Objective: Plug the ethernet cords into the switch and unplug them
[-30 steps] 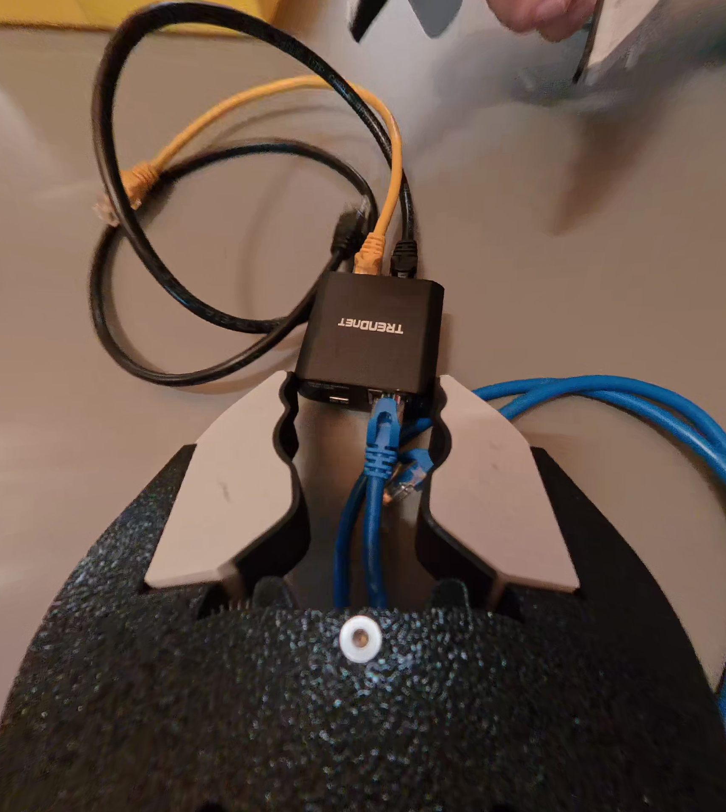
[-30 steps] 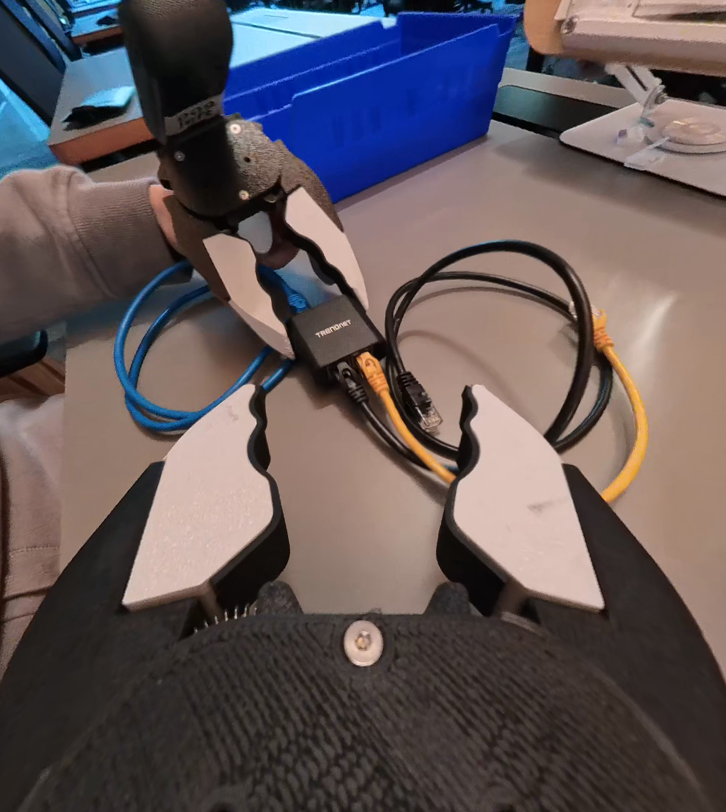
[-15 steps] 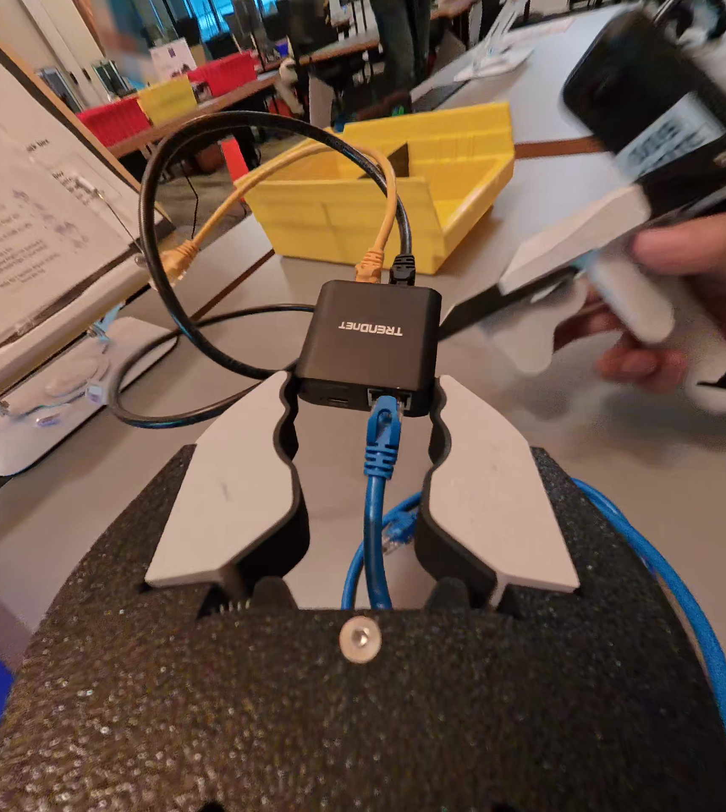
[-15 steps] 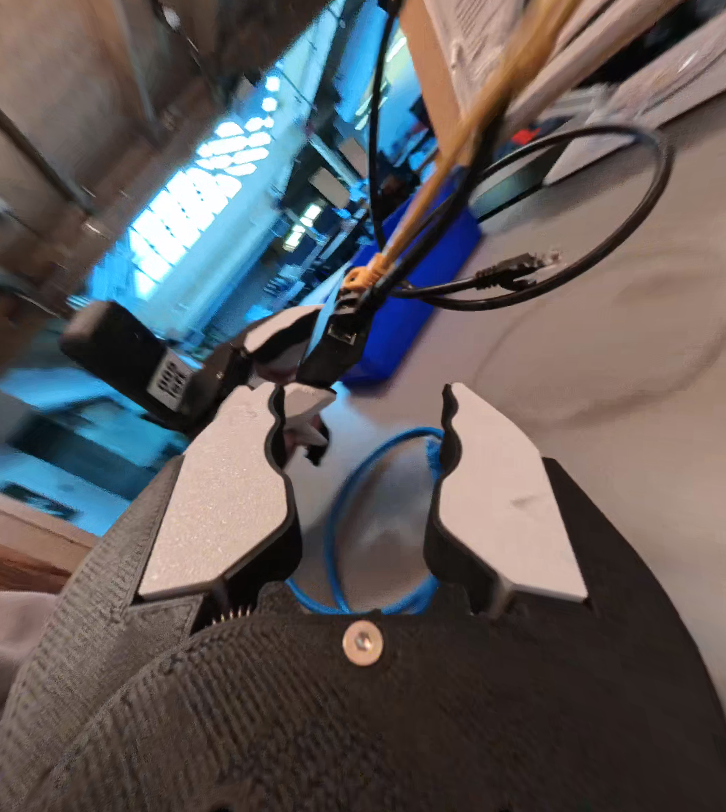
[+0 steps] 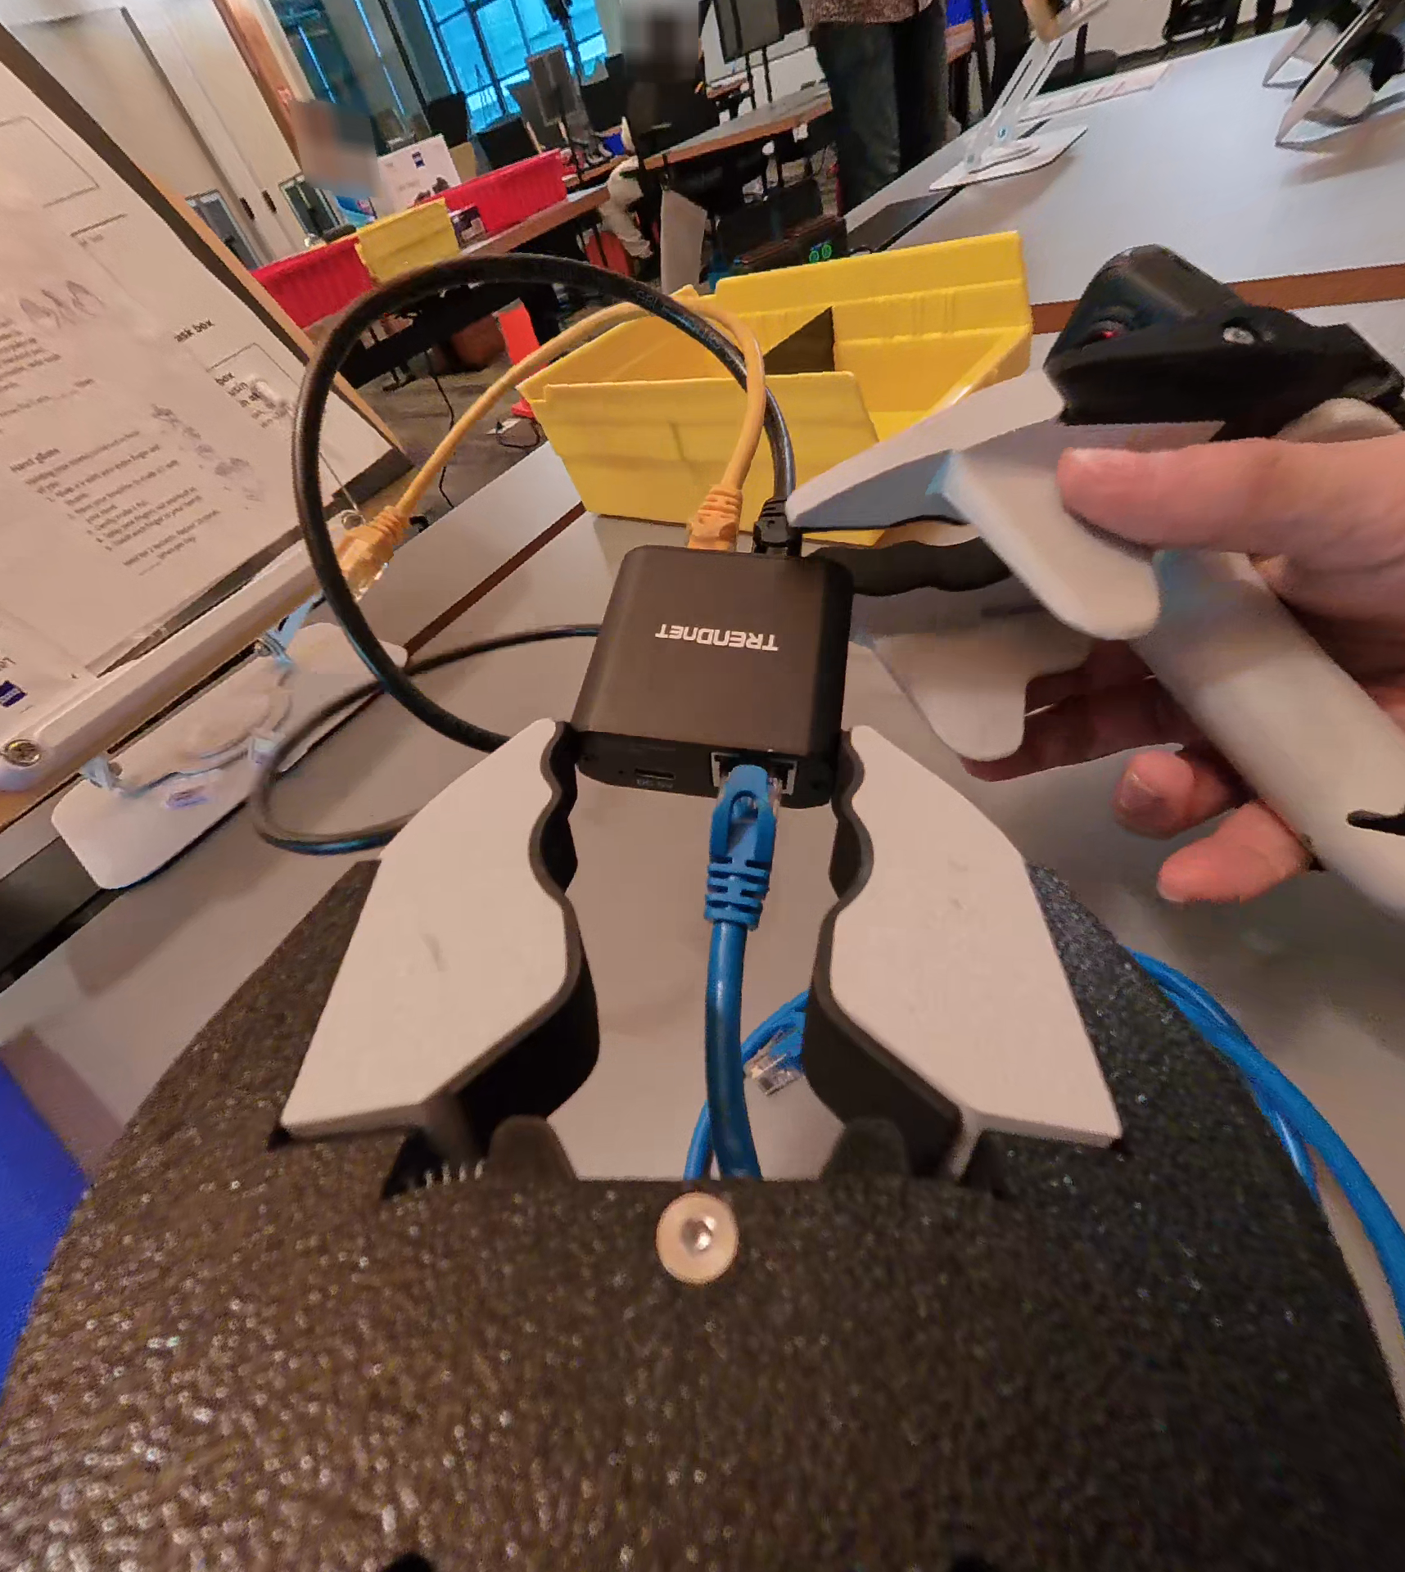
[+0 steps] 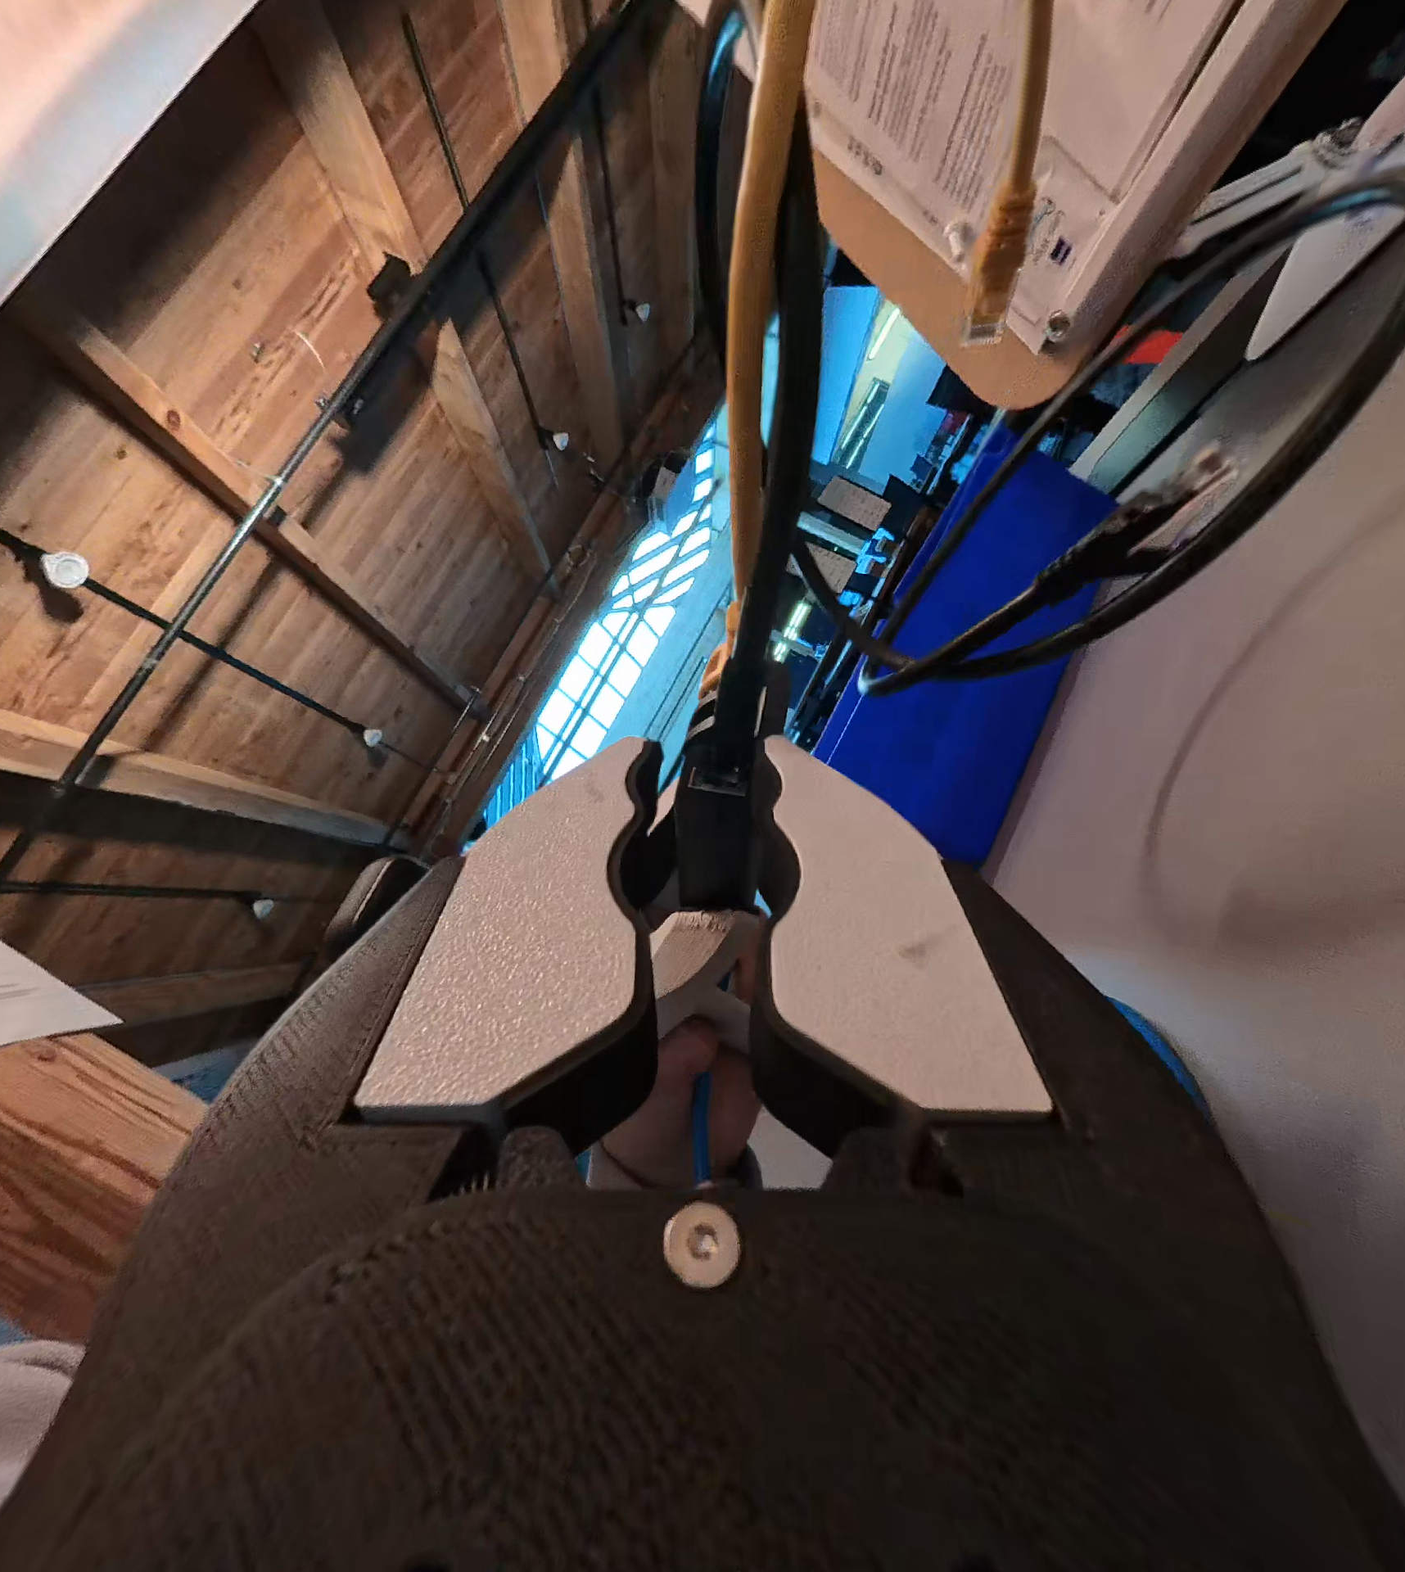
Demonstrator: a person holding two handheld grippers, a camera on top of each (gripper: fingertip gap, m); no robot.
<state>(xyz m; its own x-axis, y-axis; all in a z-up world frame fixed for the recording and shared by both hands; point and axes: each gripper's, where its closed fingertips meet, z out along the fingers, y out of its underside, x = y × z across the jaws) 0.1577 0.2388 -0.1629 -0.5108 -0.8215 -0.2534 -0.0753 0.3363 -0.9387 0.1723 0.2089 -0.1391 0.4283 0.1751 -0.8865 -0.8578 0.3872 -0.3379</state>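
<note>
My left gripper (image 5: 699,748) is shut on the near end of the black switch (image 5: 716,655) and holds it above the grey table (image 5: 1320,1004). A blue cord's plug (image 5: 737,842) sits in a near port; its other plug (image 5: 771,1067) lies loose below. A yellow plug (image 5: 714,519) and a black plug (image 5: 771,523) sit in the far ports. My right gripper (image 6: 712,783) has come in from the right, turned on its side, and is shut on the black plug (image 6: 720,791). Its upper finger (image 5: 895,476) lies over that plug. The switch's underside is hidden.
A hand (image 5: 1320,544) holds the right gripper. A yellow bin (image 5: 895,366) stands behind the switch, a tilted document stand (image 5: 87,425) at the left, a blue bin (image 6: 980,680) beside it. The loose yellow plug (image 6: 993,255) and loose black plug (image 6: 1133,527) hang free. One gripper's finger ends stand about 4 cm off the other's.
My left gripper lifted and tilted the switch off the table. My right gripper swung in from the right, rolled on its side and closed onto the black plug at the switch's far end.
</note>
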